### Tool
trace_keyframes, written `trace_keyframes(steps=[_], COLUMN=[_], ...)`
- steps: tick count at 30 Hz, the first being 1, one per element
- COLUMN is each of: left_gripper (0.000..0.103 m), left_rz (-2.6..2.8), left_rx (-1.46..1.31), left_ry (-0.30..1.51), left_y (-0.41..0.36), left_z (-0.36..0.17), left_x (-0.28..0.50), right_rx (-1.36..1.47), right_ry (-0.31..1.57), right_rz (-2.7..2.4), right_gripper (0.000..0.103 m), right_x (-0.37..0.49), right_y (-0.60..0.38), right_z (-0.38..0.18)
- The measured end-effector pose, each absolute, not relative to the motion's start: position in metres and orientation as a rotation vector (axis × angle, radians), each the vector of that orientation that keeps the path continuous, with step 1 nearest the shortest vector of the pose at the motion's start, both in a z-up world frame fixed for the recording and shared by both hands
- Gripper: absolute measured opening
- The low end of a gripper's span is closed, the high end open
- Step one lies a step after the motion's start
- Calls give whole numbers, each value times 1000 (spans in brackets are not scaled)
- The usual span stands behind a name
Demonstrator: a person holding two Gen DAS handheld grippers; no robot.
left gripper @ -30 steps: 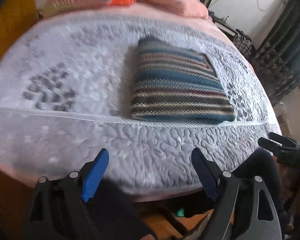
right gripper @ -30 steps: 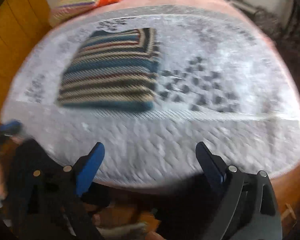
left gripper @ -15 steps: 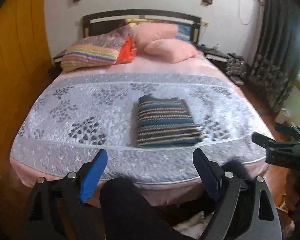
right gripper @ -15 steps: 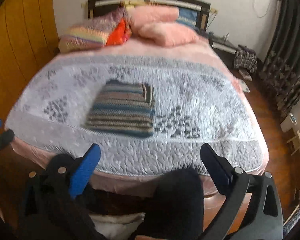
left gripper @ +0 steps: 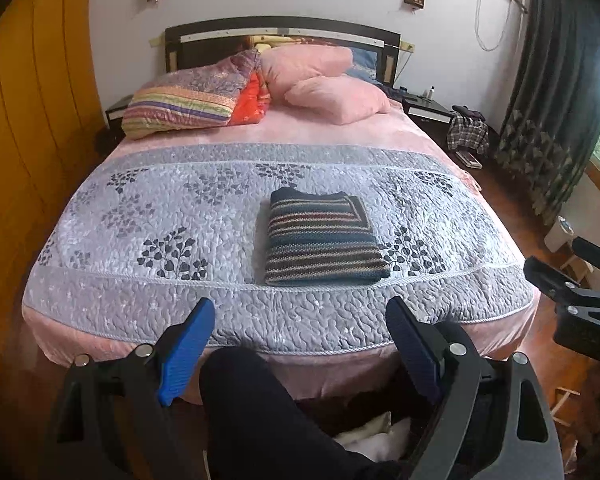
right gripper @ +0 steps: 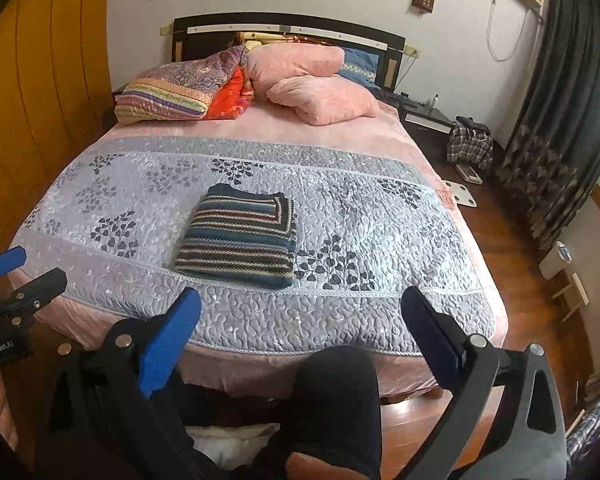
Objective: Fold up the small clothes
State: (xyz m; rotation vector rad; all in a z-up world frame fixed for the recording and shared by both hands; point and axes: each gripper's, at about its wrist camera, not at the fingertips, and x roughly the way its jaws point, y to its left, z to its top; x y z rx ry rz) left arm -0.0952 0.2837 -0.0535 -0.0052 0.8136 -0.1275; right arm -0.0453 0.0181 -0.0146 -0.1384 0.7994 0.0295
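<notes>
Nearest, both the left tongs (left gripper: 300,344) and right tongs (right gripper: 300,332) hang spread and empty, short of the bed (left gripper: 100,288). Beyond, near the bed's foot edge, the striped sweater (left gripper: 320,242) lies folded square; folding looks finished.

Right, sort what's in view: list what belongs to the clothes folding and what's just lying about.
Belongs to the job:
- striped sweater, folded on the grey quilt
- left gripper, open
- right gripper, open

Just lying about:
- pink pillows
- striped bedding bundle
- plaid garment by the curtain
</notes>
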Motion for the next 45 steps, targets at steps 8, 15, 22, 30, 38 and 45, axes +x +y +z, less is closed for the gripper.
trace_keyframes(steps=[8, 15, 22, 30, 38, 45], left_gripper=[87, 87, 87, 87, 87, 87], left_rz=[-116, -106, -106, -109, -98, -90], left_rx=[15, 14, 12, 15, 15, 22], left_ry=[815, 831, 835, 841, 835, 826], left_y=[279, 279, 279, 279, 281, 282], left_z=[-57, -60, -61, -63, -60, -57], left_x=[-98, -95, -94, -93, -92, -94], right_rx=[-136, -137, -134, -134, -130, -126], right_ry=[806, 809, 811, 815, 818, 818], right_rz=[31, 32, 36, 36, 47, 52], right_gripper=[100, 100, 100, 100, 100, 100], right_x=[-45, -43, -40, -38, -35, -34], right_y=[21, 20, 22, 23, 26, 28], right_z=[-17, -18, -22, -24, -27, -29])
